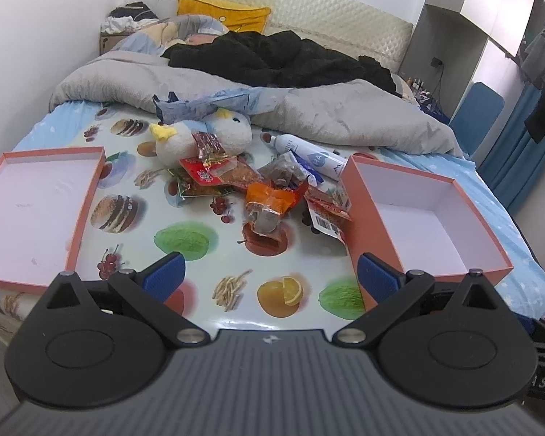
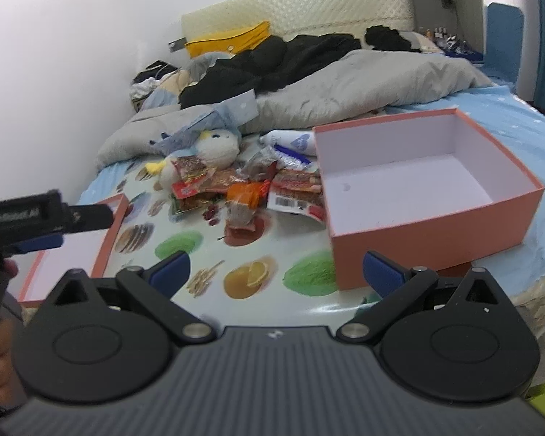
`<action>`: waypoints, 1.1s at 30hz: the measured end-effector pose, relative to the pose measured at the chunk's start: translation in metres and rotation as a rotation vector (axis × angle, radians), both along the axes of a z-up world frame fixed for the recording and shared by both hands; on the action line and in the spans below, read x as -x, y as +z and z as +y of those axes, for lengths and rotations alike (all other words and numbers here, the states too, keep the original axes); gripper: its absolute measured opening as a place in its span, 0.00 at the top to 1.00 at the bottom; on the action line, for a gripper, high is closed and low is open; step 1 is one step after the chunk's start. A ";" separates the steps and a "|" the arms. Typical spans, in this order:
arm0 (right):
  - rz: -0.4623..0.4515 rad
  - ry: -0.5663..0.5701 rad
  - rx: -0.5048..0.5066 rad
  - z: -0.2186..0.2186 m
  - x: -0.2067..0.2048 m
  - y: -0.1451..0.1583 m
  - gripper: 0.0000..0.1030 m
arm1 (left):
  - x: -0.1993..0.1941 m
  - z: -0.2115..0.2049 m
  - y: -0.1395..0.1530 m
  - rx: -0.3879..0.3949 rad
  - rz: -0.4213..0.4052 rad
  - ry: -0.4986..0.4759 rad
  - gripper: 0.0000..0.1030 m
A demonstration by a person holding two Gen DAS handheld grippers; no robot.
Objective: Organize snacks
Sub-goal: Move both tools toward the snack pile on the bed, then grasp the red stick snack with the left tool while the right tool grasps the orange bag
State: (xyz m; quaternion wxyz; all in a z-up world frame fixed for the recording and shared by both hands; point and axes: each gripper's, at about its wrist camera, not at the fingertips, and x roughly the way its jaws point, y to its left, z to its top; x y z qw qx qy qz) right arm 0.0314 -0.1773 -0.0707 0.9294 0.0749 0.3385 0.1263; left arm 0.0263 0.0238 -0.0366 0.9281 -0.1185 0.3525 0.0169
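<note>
Hovering both claws over the near edge of the bed, left gripper (image 1: 270, 276) and right gripper (image 2: 276, 272) spread wide, holding nothing. Nothing's sorted yet I think: deep box (image 2: 428, 196) and shallow lid (image 1: 36, 214) sit bare either side of the snack pile (image 1: 261, 185). Next I'd reach forward and pinch one packet.

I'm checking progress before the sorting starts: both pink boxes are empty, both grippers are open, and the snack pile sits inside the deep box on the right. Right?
Not quite. The snack pile lies on the fruit-print sheet between the two boxes, not inside the deep box, as the right wrist view shows. The shallow box is also empty, and the left gripper and right gripper are open.
</note>
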 end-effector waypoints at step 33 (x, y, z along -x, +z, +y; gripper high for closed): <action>0.011 0.155 0.108 0.112 -0.115 -0.077 0.21 | -0.147 0.103 -0.125 0.022 0.126 0.082 0.01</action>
